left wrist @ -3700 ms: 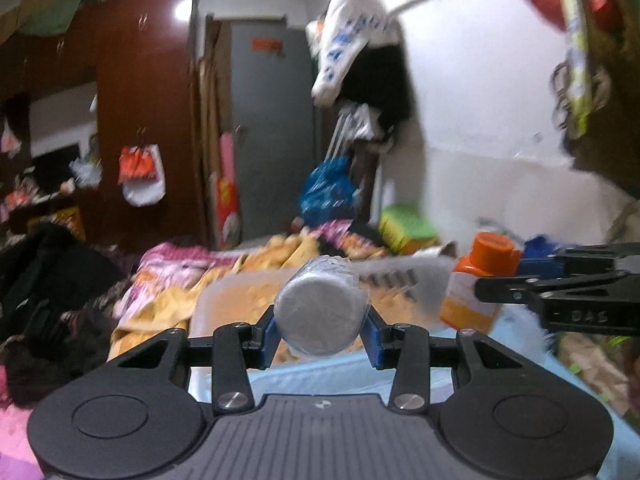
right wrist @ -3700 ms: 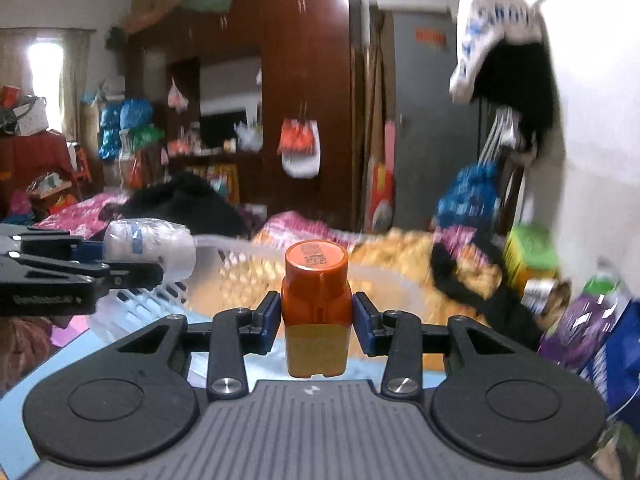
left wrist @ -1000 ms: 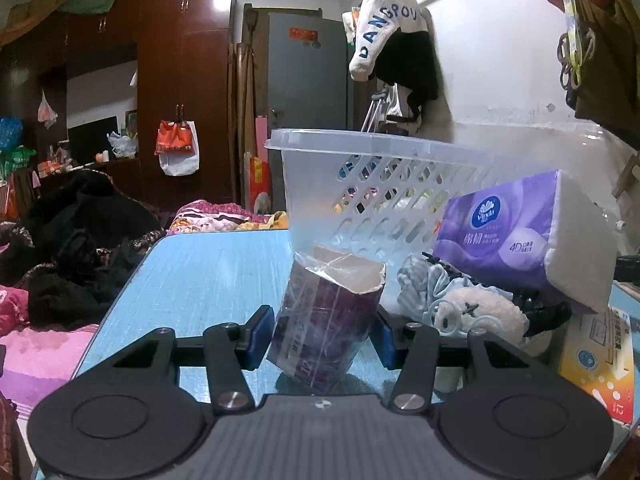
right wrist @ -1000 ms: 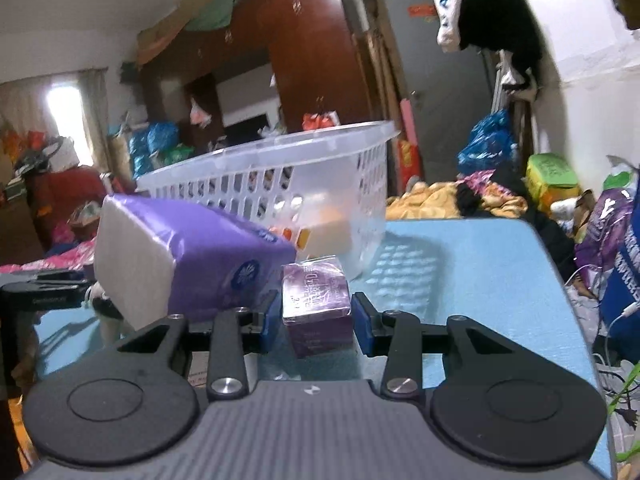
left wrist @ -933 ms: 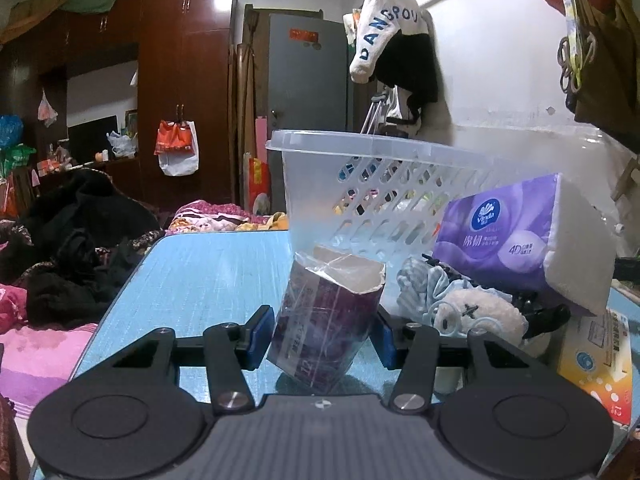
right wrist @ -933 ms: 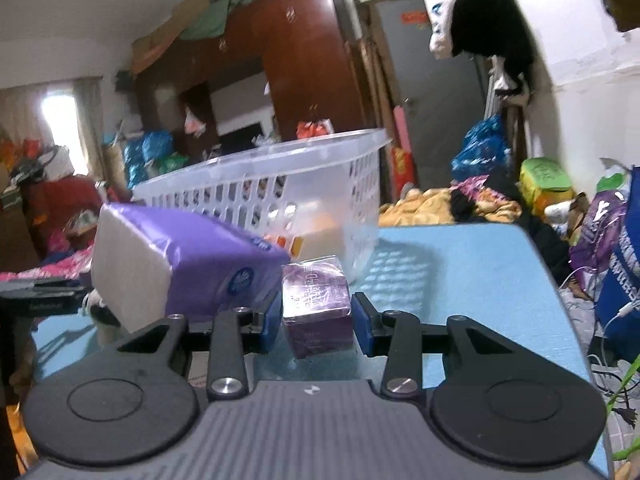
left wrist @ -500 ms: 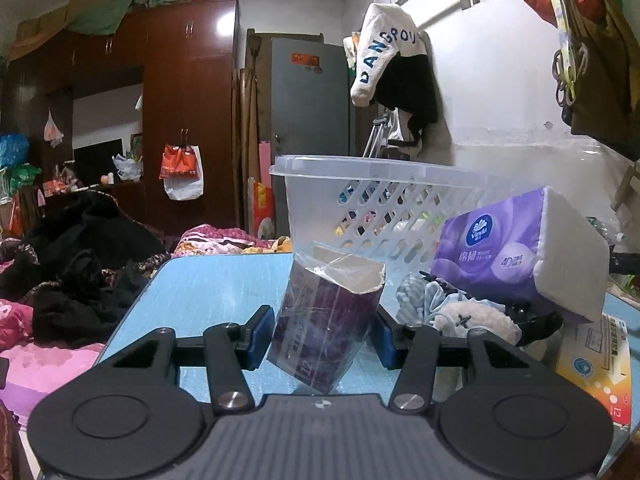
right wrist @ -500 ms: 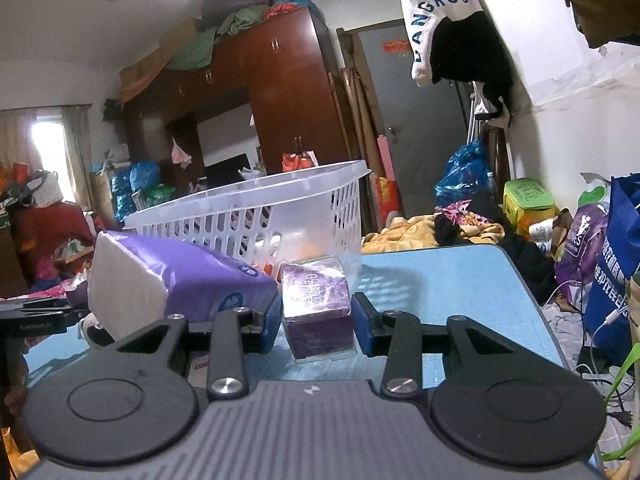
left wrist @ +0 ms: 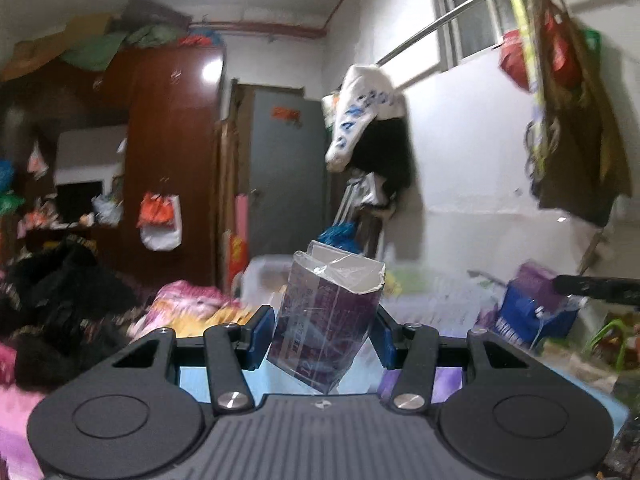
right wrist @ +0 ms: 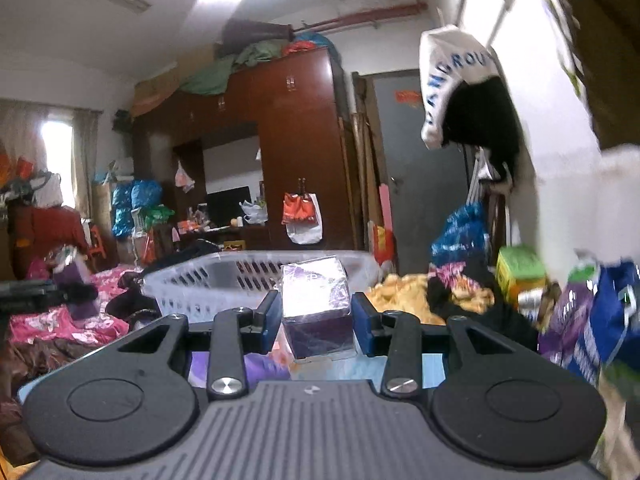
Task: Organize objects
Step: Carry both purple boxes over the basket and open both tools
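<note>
Both grippers are up off the blue tabletop (right wrist: 434, 364) now, with open air ahead of them; half a second ago they sat low on it beside the purple tissue pack, which has dropped to a sliver under the fingers, and the views are tilted up toward the ceiling.

The left gripper (left wrist: 325, 335) has its blue pads pinching a purple packet (left wrist: 325, 322); it's a crinkly, glossy plastic wrapper, boxy, leaning to the right, its torn top gaping open with a white ragged edge. Same grip as before, just higher; the packet's top now sits in front of the far rim of the white basket (left wrist: 436, 288), which looks smeared with motion blur. The other gripper's black arm pokes in at the right edge.

The right gripper (right wrist: 316, 316) is squeezing a small purple box (right wrist: 318, 312) between its pads; cube-ish, wrapped in shiny film that catches the ceiling light, upright and square in the grip. The white basket (right wrist: 200, 292) is just behind it; slotted plastic walls, rounded rim, and the view looks over the rim now, where before it looked at the side wall.

Right edge is crowded: blue bag (right wrist: 612, 332), green box (right wrist: 520, 272); left is a pink bedspread (right wrist: 60, 328) with dark clothes.
</note>
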Tool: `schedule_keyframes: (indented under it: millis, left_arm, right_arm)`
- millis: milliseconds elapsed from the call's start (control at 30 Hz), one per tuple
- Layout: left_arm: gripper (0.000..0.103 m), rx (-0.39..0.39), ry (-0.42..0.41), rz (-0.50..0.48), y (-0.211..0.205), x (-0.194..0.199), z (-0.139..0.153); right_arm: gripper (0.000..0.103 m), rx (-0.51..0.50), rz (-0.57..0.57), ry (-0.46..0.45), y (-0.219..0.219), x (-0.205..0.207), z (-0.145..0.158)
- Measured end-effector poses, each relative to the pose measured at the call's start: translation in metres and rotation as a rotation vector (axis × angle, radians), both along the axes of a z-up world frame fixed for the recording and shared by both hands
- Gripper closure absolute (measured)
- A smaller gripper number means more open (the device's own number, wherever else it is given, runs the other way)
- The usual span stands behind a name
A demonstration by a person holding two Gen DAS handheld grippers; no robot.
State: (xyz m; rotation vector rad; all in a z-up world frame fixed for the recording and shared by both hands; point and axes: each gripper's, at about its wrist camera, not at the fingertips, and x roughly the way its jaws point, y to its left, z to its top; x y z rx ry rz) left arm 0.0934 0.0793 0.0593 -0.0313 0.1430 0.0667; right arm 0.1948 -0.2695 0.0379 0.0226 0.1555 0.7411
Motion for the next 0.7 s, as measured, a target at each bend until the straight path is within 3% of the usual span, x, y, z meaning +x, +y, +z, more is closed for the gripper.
schedule_keyframes:
  millis: [167,233,500,700]
  left_arm:
    - [0.048,0.022,0.035,-0.008,-0.009,0.050,0.041]
    - [0.048,0.006,0.086,-0.015,-0.010,0.077,0.047]
    - [0.048,-0.026,0.302,0.032,0.003,0.163,0.031]
    - [0.048,-0.034,0.363,0.058,0.014,0.185,0.020]
  right_arm:
    - [0.061,-0.055,-0.019,-0.058,0.040,0.016,0.029]
    - [0.061,-0.080,-0.001,-0.012,0.059,0.036,0.033]
    - [0.061,-0.182,-0.029,0.185,0.097,0.103,0.021]
    - [0.061,-0.232,-0.026,0.239,0.104,0.110,0.015]
